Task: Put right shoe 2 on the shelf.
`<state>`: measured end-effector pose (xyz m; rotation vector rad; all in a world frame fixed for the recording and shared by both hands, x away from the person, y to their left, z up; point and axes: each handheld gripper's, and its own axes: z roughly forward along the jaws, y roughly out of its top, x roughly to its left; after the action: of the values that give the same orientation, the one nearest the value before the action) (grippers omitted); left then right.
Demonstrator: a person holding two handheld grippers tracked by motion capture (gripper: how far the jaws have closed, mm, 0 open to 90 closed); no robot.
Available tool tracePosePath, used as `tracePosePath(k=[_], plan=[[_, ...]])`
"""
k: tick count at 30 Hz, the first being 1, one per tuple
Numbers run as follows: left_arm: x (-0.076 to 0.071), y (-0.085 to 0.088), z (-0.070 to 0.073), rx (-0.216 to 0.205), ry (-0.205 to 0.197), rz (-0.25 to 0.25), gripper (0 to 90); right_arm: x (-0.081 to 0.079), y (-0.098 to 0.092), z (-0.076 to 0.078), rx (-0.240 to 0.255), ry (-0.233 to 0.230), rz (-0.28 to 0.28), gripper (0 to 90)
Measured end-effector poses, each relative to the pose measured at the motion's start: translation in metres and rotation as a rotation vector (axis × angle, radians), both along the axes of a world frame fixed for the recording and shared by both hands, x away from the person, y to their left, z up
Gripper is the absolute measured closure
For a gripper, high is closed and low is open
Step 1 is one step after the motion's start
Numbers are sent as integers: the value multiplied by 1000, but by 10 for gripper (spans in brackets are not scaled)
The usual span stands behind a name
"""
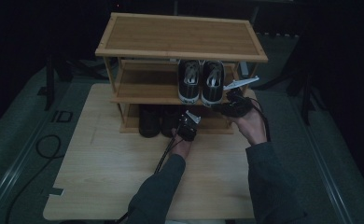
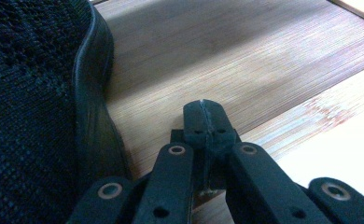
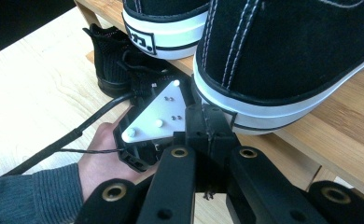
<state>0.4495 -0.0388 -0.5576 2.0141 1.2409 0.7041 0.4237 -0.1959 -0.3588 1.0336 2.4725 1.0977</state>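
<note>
A pair of black sneakers with white soles stands on the middle shelf of a wooden shoe rack. A pair of black mesh shoes sits on the bottom shelf. My left gripper is shut and holds nothing, low at the bottom shelf, just right of a black mesh shoe; its jaws are pressed together over bare wood. My right gripper is shut with nothing in it, its tips right at the white toe of the right sneaker.
The rack stands at the far side of a light wooden table. Cables trail from the grippers across the table. The rack's top shelf is bare. The bottom shelf is bare wood right of the mesh shoes. Dark floor surrounds the table.
</note>
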Motion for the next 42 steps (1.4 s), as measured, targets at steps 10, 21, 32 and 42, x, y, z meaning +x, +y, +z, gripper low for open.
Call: tracePosePath(k=[10,21,32,42], plan=[[0,-1,0,-2,-6,7,897,4,6,0,-1,6,15,900],[0,0,0,-9,-5,6,897,4,10,1,-16,-4,18,900],[0,0,0,-3,-5,7,897,-10,-3,0,-21,-40,-3,888],[0,-1,0,-4,-7,5,897,-10,-26,-16,-30,-1,-66,871]])
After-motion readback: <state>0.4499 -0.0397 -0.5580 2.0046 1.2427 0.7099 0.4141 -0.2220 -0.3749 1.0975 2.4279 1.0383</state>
